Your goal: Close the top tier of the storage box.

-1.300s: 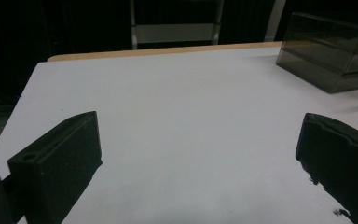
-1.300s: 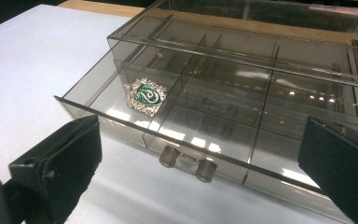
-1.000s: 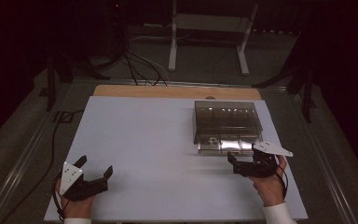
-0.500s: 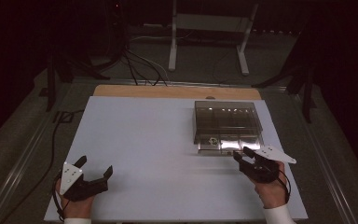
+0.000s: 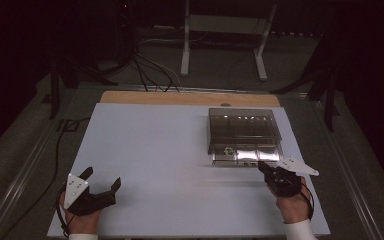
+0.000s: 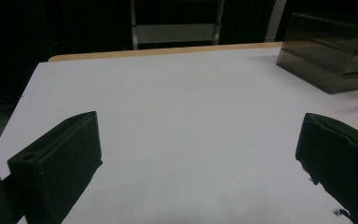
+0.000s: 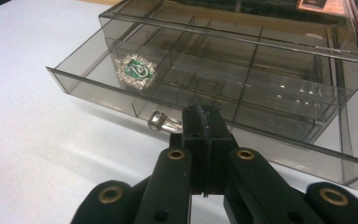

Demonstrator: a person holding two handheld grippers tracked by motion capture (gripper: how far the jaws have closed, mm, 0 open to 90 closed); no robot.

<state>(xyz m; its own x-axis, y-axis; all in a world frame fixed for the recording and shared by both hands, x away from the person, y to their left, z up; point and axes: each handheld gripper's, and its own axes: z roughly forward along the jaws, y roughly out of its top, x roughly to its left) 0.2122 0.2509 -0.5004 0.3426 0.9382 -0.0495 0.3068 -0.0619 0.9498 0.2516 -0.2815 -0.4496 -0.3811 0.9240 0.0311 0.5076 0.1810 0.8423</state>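
A smoky clear plastic box (image 5: pixel 245 125) with divided compartments stands at the right of the white table (image 5: pixel 170 150). Its bottom drawer (image 7: pixel 93 93) is pulled out a little and holds a green and silver emblem (image 7: pixel 139 70). A small metal knob (image 7: pixel 162 122) sticks out of the drawer front. My right gripper (image 7: pixel 203 112) is just in front of the drawer, and its jaws have just been closing. The pads now meet with nothing seen between them, the knob just left of the tips. My left gripper (image 5: pixel 101 177) rests open near the front left edge, holding nothing.
The box (image 6: pixel 331 51) lies far off to the right of the left gripper. A wooden strip (image 5: pixel 190 97) borders the table's far edge. Beyond it are cables (image 5: pixel 145 70) and a white stand (image 5: pixel 220 40) on the dark floor.
The right gripper's jaws went from wide apart to closed together, and its hand shifted slightly in front of the drawer. The left gripper stayed put.
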